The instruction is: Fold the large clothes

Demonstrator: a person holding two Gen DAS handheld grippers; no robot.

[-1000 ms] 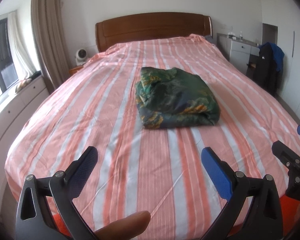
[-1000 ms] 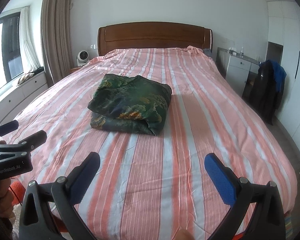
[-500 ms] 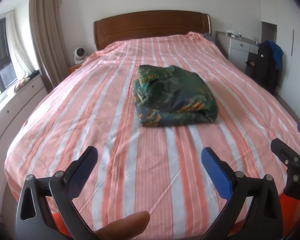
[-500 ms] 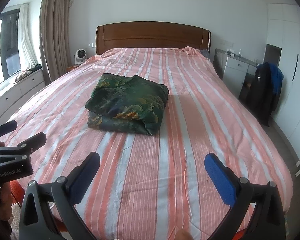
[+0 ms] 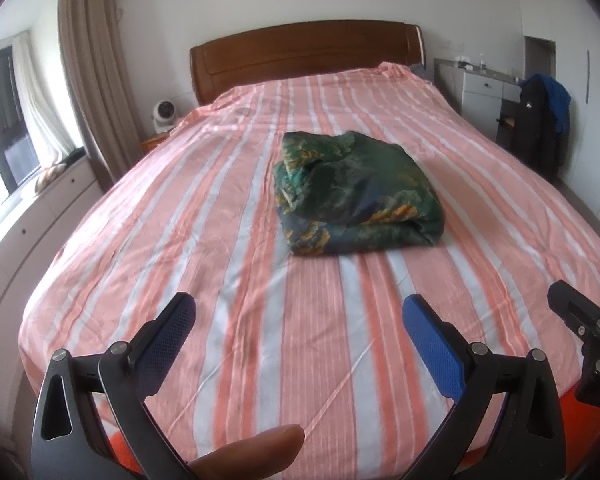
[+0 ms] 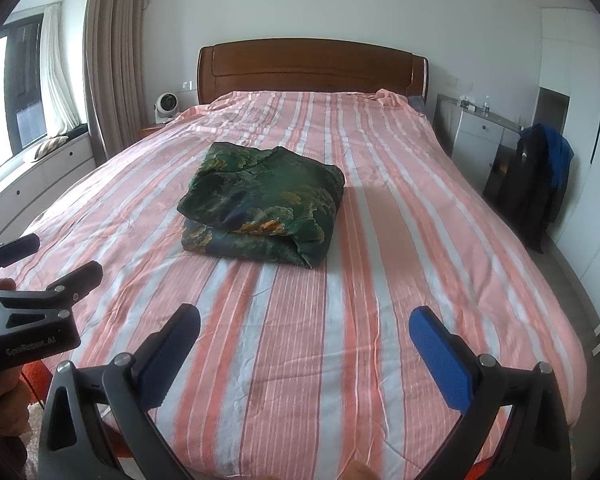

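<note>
A dark green patterned garment [image 5: 352, 196] lies folded into a thick square bundle in the middle of the pink and white striped bed [image 5: 204, 216]. It also shows in the right wrist view [image 6: 264, 204]. My left gripper [image 5: 298, 320] is open and empty above the foot of the bed, well short of the bundle. My right gripper [image 6: 304, 330] is open and empty too, beside it to the right. Each gripper shows at the edge of the other's view: the right one [image 5: 592, 320] and the left one [image 6: 32, 264].
A wooden headboard [image 6: 312, 68] stands at the far end. A white drawer unit [image 6: 476, 136] and a chair draped with dark and blue clothes [image 6: 536, 184] stand to the right. A small fan [image 6: 165, 106], curtains and a window bench are on the left.
Both grippers have pulled back and risen slightly from the bed, so the folded bundle sits a little farther away. Both stay open and empty.
</note>
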